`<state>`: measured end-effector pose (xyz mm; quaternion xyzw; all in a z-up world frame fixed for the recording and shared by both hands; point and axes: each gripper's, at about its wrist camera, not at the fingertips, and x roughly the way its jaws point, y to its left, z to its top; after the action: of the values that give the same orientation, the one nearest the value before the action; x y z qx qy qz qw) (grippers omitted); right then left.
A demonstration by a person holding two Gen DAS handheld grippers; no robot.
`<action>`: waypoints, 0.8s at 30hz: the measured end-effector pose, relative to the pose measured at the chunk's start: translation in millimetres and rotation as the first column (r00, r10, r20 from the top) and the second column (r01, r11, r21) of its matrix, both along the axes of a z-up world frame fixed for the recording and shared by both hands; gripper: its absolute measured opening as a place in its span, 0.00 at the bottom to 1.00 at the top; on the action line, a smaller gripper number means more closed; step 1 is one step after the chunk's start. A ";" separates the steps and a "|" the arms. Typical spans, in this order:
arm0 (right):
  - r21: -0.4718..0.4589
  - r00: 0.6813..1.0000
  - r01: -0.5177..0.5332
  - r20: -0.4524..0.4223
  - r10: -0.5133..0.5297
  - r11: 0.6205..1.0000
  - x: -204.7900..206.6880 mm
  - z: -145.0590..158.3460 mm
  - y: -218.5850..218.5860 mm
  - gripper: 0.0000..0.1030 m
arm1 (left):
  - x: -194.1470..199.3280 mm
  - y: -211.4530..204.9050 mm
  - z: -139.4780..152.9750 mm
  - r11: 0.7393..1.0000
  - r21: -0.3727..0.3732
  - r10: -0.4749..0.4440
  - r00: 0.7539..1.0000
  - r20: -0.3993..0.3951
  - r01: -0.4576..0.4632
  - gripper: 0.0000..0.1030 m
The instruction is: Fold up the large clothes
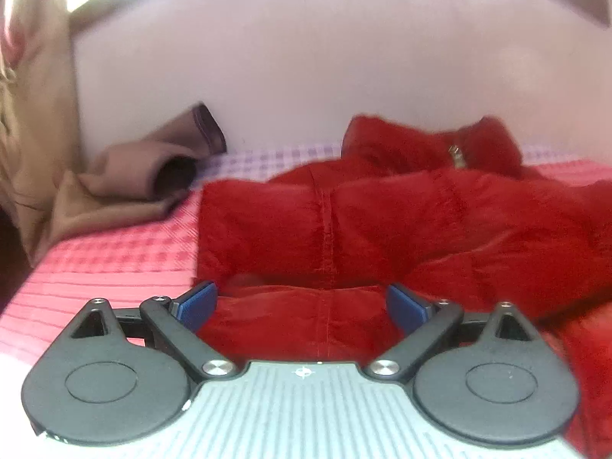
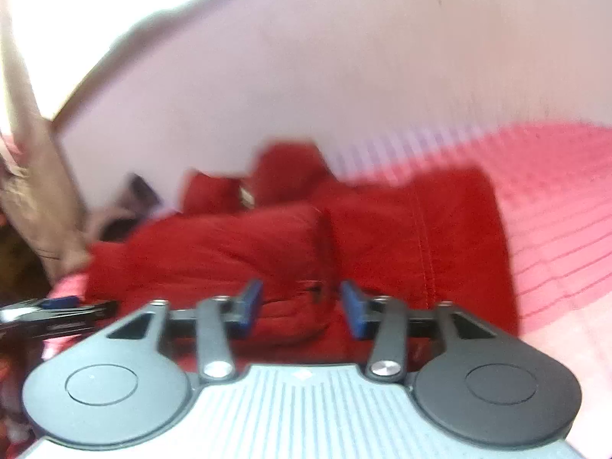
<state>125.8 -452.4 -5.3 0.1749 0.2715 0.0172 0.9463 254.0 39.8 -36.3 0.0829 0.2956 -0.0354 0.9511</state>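
Red jacket (image 1: pixel 401 222) lies folded mid-frame on the pink bed (image 1: pixel 114 252); left claw (image 1: pixel 302 306) and right claw (image 2: pixel 302 306) both released, grasping nothing.

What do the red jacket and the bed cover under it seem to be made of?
Red jacket: soft, matte, napped cloth, perhaps fleece or corduroy; fuzzy surface, stitched seam, metal zip at the collar. Bed cover: thin woven pink fabric with ribbed stripes and checks.

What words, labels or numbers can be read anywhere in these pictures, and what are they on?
No text is readable.
Left gripper body: a small compass-like mark, no letters.
Its body seen from the right wrist: faint print, too blurred to read.
Red jacket: no label visible.
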 end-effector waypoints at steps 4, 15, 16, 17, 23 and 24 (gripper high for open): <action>0.005 0.995 -0.038 0.088 0.038 0.999 -79.2 16.3 4.9 0.86 | -42.1 -0.8 22.6 0.999 0.038 -0.007 0.999 0.045 0.005 0.95; -0.010 0.999 0.045 0.025 -0.045 0.999 -233.9 -10.8 -8.2 0.88 | -136.2 -1.7 37.3 0.998 0.062 -0.028 0.997 0.067 0.024 0.98; -0.015 0.998 0.055 0.028 -0.054 0.998 -240.8 -11.9 -9.1 0.88 | -141.8 -0.2 36.3 0.998 0.064 -0.024 0.997 0.069 0.020 0.98; -0.016 0.998 0.056 0.027 -0.056 0.998 -243.6 -14.2 -11.5 0.89 | -147.1 0.0 35.2 0.997 0.069 -0.022 0.997 0.071 0.017 0.99; 0.021 0.996 0.086 0.023 -0.087 0.996 -253.0 -28.5 -15.9 0.89 | -171.3 2.8 25.4 0.993 0.113 -0.024 0.997 0.077 0.015 0.99; 0.026 0.996 0.090 0.018 -0.090 0.996 -253.1 -31.6 -15.9 0.89 | -174.3 3.5 23.8 0.993 0.119 -0.022 0.997 0.077 0.013 0.99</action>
<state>-127.3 -468.3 -36.9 0.1987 0.2542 -0.0204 0.9463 79.7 43.4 -12.5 0.1430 0.2591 -0.0231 0.9549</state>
